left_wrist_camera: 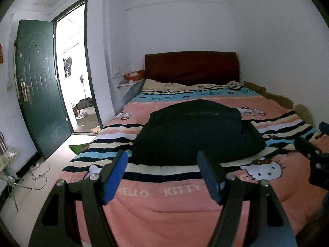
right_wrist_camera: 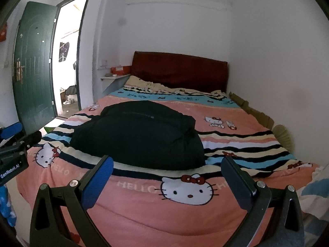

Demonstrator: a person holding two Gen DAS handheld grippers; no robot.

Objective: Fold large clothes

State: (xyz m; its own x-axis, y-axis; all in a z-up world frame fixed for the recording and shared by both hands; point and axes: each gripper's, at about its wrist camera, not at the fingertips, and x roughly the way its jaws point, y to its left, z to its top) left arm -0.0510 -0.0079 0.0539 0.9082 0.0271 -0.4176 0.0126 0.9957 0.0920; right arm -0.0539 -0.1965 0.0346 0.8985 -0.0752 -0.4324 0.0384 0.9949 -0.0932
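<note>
L wrist: left gripper (left_wrist_camera: 162, 173) tongs wide, holding nothing, hovering over the bed's near end. Bulky black padded garment (left_wrist_camera: 193, 131) lies in a compact mound mid-bed on the pink striped cartoon-cat blanket (left_wrist_camera: 185, 201), apart from the tongs

R wrist: right gripper (right_wrist_camera: 167, 180) also wide, empty; garment (right_wrist_camera: 139, 135) ahead-left. Mound fits either bundled pre-fold or already folded; can't tell which, so no move called
</note>
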